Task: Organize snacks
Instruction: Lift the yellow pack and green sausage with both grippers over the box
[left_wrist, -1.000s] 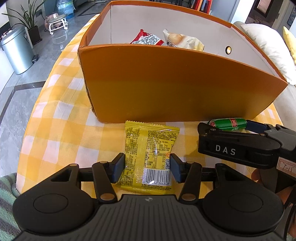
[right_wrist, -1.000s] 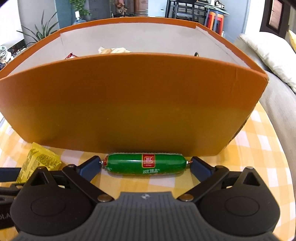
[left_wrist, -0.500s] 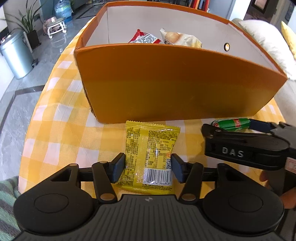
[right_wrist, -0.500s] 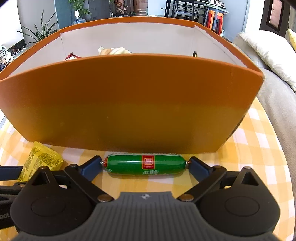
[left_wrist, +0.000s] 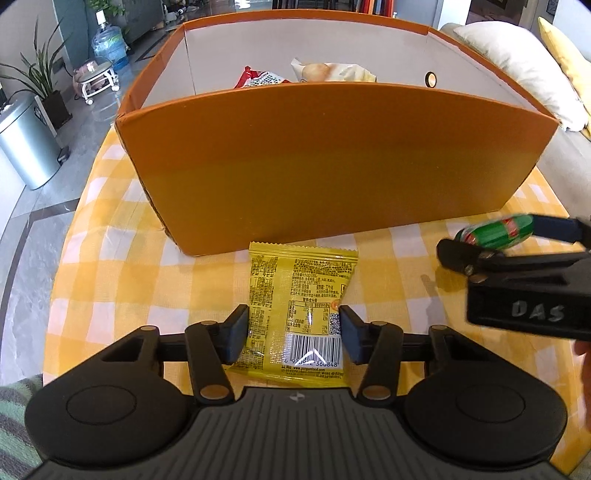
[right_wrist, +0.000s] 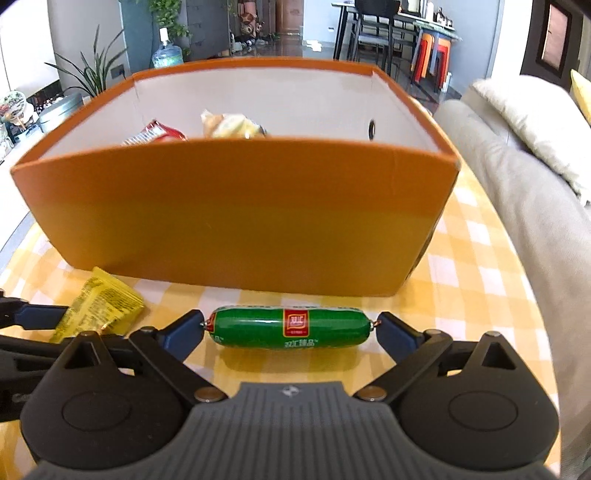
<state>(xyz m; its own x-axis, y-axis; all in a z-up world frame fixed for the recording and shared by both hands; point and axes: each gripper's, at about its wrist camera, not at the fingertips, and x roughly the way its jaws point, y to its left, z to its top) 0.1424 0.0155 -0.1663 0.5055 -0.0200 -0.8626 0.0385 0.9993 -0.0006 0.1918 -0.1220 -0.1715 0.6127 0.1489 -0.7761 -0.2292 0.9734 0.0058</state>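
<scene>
1. At the far left, nothing of the task waits: only the yellow checked tablecloth (left_wrist: 110, 258) shows there, bare up to the orange box (left_wrist: 332, 158).
2. The left gripper (left_wrist: 293, 334) straddles the yellow snack packet (left_wrist: 299, 295), which lies flat on the cloth just in front of the box's near wall. Its jaws are closing, with the packet between them; the left pad touches the packet's edge and the right pad sits at its other edge, so the pinch looks just about made, though the packet is not yet lifted.
3. The orange box already holds two snacks: a red packet (left_wrist: 258, 77) and a pale packet (left_wrist: 332, 72), both lying toward the back. That part of the sorting appears done.
4. The right gripper (right_wrist: 290, 328) pinches the green sausage (right_wrist: 288, 326) end to end, each pad pressed on a metal clip. A shadow on the cloth below suggests that the sausage hangs clear of the table, short of the box's near wall and below its rim.
5. By this reading, two snacks are stowed and two remain, both in hand: each must go over the near wall and be let go inside.
</scene>
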